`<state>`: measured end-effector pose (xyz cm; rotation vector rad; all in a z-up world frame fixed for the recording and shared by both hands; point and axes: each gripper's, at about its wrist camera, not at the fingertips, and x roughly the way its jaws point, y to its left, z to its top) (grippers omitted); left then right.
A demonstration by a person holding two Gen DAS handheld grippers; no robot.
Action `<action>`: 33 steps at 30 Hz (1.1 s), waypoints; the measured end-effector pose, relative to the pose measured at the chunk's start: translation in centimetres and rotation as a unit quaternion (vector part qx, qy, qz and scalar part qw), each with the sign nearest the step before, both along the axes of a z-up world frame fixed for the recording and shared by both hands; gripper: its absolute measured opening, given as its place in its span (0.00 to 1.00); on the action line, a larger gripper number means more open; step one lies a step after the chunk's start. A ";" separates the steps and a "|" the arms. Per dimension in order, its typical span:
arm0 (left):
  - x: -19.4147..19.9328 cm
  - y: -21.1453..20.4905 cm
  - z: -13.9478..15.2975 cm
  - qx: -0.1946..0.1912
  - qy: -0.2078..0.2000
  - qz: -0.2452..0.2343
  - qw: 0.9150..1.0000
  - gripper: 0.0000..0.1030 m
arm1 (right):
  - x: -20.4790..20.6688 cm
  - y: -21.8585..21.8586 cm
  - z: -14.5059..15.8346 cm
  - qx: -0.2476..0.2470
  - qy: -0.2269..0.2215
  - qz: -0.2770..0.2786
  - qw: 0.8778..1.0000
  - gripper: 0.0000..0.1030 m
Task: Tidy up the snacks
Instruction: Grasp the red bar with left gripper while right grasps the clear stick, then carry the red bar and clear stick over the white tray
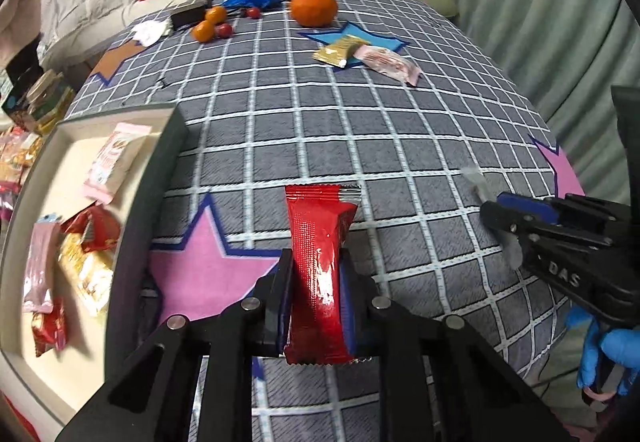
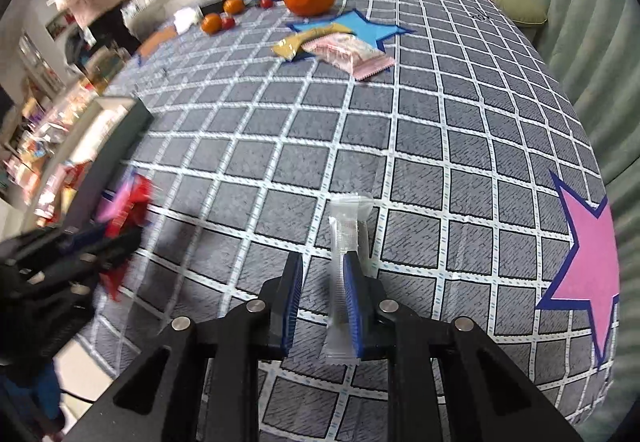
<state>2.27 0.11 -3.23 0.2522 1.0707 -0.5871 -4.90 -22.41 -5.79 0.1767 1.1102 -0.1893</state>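
The left hand-held gripper [image 1: 316,282] was clamped on a red snack packet [image 1: 320,266], its length running along the fingers; the tray [image 1: 160,178] lay just left. The right hand-held gripper [image 2: 322,298] pinched a clear packet [image 2: 346,274], farther from the tray.

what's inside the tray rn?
The tray holds a pink packet, a red one, a gold one and another pink one. Overlaps and blur hide anything beneath.
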 end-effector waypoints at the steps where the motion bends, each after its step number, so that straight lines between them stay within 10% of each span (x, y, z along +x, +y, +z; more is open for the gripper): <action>1: -0.1 0.4 0.1 -0.002 0.001 0.001 1.000 0.22 | 0.1 0.1 0.0 -0.019 0.004 -0.002 1.000 0.25; 4: -0.3 1.0 0.4 -0.005 -0.003 0.001 1.000 0.22 | 0.4 0.0 -0.1 -0.052 0.007 -0.006 0.999 0.80; 9: -0.9 1.8 1.6 -0.016 -0.017 -0.001 1.000 0.22 | 0.8 -1.3 -1.6 -0.030 0.027 -0.017 0.999 0.71; 14: -1.0 2.5 2.4 -0.021 -0.023 -0.002 1.000 0.22 | 0.3 -1.2 -1.7 -0.018 0.026 -0.021 0.999 0.18; 30: 4.2 13.4 8.7 -0.038 -0.084 0.097 0.991 0.22 | 6.0 9.8 6.7 0.045 -0.060 0.104 0.992 0.17; 33: 4.9 16.0 8.3 -0.041 -0.077 0.120 0.989 0.22 | 6.9 9.7 5.9 0.002 -0.034 0.107 0.994 0.48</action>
